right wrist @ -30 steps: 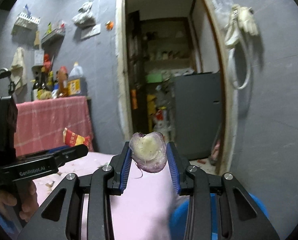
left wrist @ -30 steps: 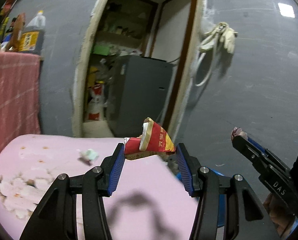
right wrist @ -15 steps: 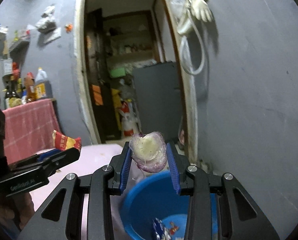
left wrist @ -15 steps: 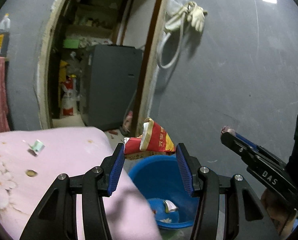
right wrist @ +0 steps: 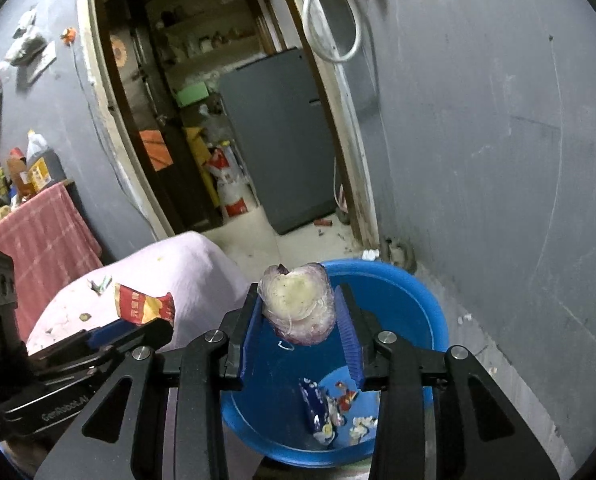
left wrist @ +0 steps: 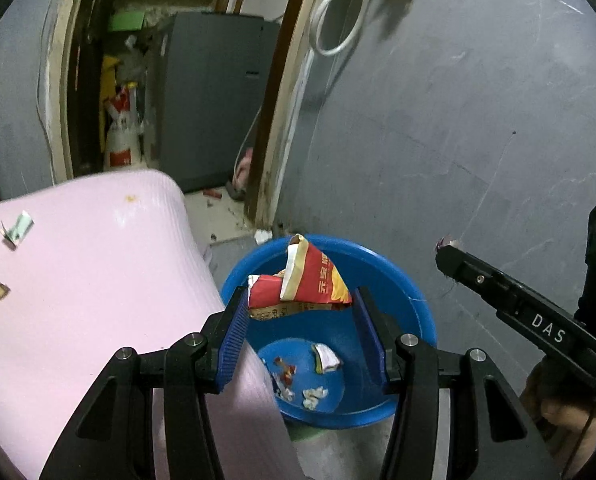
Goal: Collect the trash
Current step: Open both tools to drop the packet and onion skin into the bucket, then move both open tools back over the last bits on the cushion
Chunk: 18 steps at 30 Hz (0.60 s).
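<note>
My left gripper (left wrist: 298, 312) is shut on a crumpled red and yellow snack wrapper (left wrist: 302, 284) and holds it above a blue plastic basin (left wrist: 410, 304). My right gripper (right wrist: 298, 316) is shut on a cut purple onion piece (right wrist: 298, 304), also above the basin (right wrist: 418, 304). The basin stands on the floor and holds several bits of trash (left wrist: 298, 372). The left gripper and its wrapper (right wrist: 142, 304) show at the left of the right wrist view. The right gripper's side (left wrist: 518, 308) shows at the right of the left wrist view.
A pink covered table (left wrist: 90, 280) stands left of the basin, with a paper scrap (left wrist: 16, 232) and crumbs on it. A grey wall (left wrist: 458, 120) is at right. A doorway (right wrist: 218, 120) behind leads to a grey fridge (right wrist: 282, 136). A red-clothed shelf with bottles (right wrist: 34, 232) is at far left.
Both grippers have moved right, off the pink table, and tilted down over the blue basin. Each keeps hold of its item.
</note>
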Each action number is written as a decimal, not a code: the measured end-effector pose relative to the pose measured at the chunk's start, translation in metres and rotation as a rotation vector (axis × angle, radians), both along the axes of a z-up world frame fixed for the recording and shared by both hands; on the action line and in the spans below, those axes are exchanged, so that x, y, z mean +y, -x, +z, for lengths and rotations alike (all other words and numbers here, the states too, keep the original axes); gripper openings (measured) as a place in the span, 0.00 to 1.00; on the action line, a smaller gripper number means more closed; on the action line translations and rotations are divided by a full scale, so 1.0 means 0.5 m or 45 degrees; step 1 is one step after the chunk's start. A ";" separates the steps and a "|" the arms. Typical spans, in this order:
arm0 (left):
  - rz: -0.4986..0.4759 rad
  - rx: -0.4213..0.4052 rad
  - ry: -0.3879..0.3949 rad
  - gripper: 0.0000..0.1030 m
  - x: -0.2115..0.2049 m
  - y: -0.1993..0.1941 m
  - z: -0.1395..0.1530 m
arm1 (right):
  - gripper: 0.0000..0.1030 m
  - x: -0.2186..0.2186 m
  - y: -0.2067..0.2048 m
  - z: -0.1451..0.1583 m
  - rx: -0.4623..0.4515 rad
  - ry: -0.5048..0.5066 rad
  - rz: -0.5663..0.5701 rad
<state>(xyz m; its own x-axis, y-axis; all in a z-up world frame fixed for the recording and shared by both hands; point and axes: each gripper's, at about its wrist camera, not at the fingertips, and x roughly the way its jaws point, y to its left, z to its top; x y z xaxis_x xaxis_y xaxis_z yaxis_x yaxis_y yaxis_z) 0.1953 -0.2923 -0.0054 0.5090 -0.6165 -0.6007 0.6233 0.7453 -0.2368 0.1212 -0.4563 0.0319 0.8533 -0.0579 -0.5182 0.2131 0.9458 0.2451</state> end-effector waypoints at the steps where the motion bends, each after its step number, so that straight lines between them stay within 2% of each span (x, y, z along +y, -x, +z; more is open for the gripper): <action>1: -0.003 0.017 -0.003 0.45 -0.002 -0.002 -0.006 | 0.34 0.000 -0.002 -0.003 0.012 -0.003 0.000; 4: 0.001 0.063 -0.025 0.46 -0.004 -0.014 -0.024 | 0.37 0.002 -0.005 -0.007 0.035 0.000 -0.010; 6: 0.007 0.078 -0.027 0.47 0.000 -0.016 -0.033 | 0.44 0.004 -0.006 -0.005 0.039 0.010 -0.019; 10: 0.010 0.107 -0.019 0.50 0.005 -0.022 -0.039 | 0.48 0.003 -0.007 -0.003 0.042 0.015 -0.034; 18: 0.052 0.078 0.009 0.57 0.024 -0.028 -0.015 | 0.56 -0.006 0.003 0.008 -0.014 0.022 -0.066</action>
